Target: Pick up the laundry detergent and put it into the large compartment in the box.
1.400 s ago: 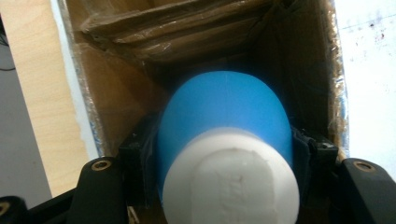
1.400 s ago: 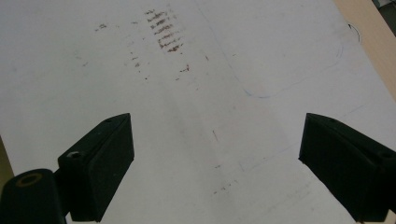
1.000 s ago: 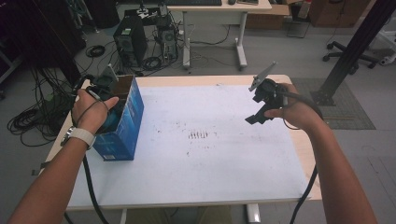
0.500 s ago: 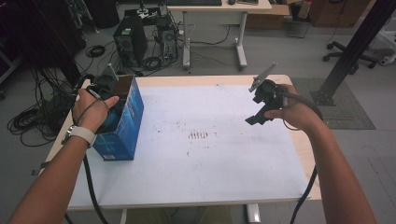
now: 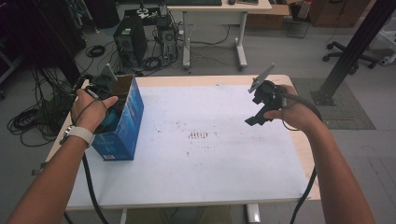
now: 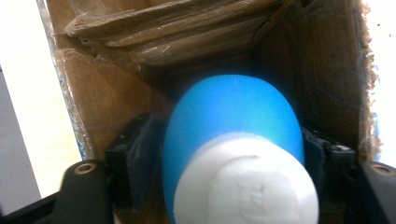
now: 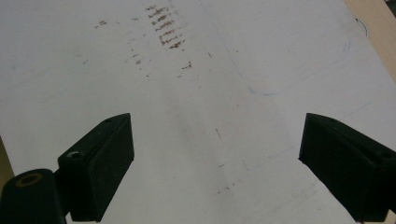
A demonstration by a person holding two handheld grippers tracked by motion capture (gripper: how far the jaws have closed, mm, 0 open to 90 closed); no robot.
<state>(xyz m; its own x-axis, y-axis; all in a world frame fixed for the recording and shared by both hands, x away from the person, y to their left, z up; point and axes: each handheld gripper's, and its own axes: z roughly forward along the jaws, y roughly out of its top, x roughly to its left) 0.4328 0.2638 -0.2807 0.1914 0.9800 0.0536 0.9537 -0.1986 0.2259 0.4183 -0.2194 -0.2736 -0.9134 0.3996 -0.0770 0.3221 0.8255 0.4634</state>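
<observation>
Blue bottle (image 6: 231, 126) with white cap sits inside our cardboard box (image 5: 122, 122), base hidden | left gripper (image 6: 224, 154) jaws just opening beside it, contact unclear | right gripper (image 7: 215, 163) wide apart, empty.

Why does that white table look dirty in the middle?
The white table sheet has a patch of small brown scuff marks near its middle, also seen in the right gripper view. The blue cardboard box has rough, torn edges. Nothing is spilled.
</observation>
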